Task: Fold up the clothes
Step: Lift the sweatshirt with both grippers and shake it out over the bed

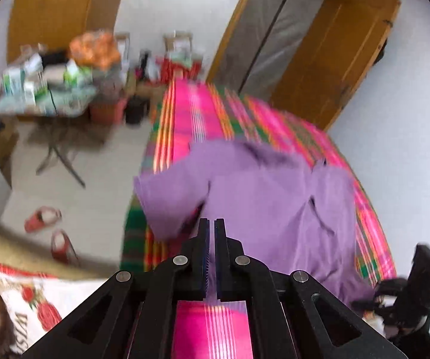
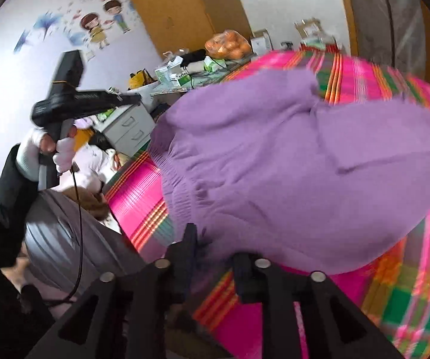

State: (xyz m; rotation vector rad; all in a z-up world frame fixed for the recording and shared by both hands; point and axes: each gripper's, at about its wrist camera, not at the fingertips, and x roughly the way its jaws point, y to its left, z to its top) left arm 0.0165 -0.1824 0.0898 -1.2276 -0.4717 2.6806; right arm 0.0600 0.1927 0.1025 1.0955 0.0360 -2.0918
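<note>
A purple garment (image 1: 262, 197) lies rumpled across the bed (image 1: 191, 119), which is covered in a pink, green and orange striped sheet; the garment's near edge reaches the foot of both cameras' views. In the left wrist view the left hand-held gripper (image 1: 211, 227) has its 2 fingers nearly together, with only a thin slit between them, and a bit of the purple cloth seems to run into that slit, though blur makes the pinch hard to confirm. From the right wrist view that same tool shows left of the garment, held up off the bed by a white-gloved hand (image 2: 50, 146) in a dark sleeve. The right hand-held gripper (image 2: 215, 239) stands with its fingers apart at the garment's ribbed hem; the hem lies over the gap between them, and the pads are not seen pressing on it. Beyond the bed, past the garment's far side, a cluttered bench (image 1: 44, 101) carries boxes and a bag of oranges (image 2: 228, 45). On the floor left of the bed lie 2 red slippers (image 1: 43, 218). A wooden door (image 1: 334, 59) stands open behind the bed.
</note>
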